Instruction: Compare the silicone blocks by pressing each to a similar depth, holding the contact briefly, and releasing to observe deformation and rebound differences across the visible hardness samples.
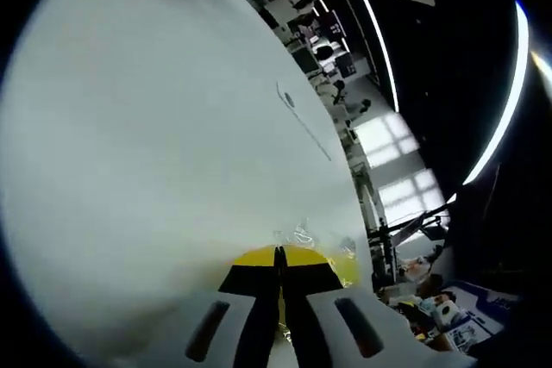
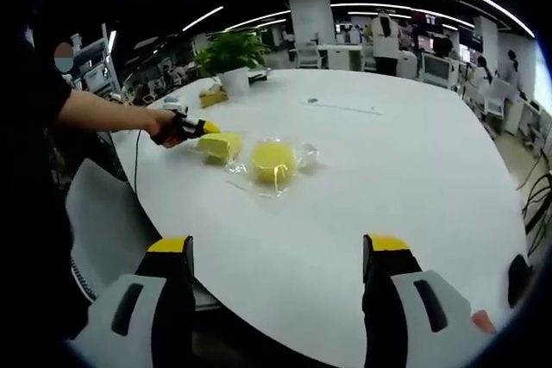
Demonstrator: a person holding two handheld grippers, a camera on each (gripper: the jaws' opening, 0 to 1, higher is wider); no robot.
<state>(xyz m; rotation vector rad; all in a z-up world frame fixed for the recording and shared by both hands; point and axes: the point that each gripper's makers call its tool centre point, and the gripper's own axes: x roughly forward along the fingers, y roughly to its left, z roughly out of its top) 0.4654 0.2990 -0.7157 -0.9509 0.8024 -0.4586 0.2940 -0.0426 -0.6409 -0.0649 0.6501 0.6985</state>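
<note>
Room: open office, ceiling strip lights, desks and people far off at 12 to 2 o'clock in the right gripper view; a potted plant [image 2: 231, 51] stands at the bench's far edge, about 11 o'clock.
Bench: one large white round bench [image 2: 379, 170]; a grey chair [image 2: 108, 221] is tucked under its edge at 9 o'clock.
Right gripper: right gripper [image 2: 276, 286] hangs back over the near edge at 6 o'clock, fingers spread wide, holding nothing, well apart from the samples.
Left gripper: left gripper [image 2: 200, 127], in the person's hand at 10 o'clock, touches the first block; in the left gripper view its fingers [image 1: 280, 286] are pressed together, tips against yellow.
Blocks: two yellow silicone blocks, a squarish block [image 2: 221, 146] and, just beside it toward 3 o'clock, a round block [image 2: 273, 160] in clear wrap.
Count: one bench, one chair, one plant, two grippers, two blocks.
Risk: the squarish block looks free to slide under an off-centre push; the clear wrap may slip or crease, blurring rebound; unequal depth between samples would spoil the comparison.
</note>
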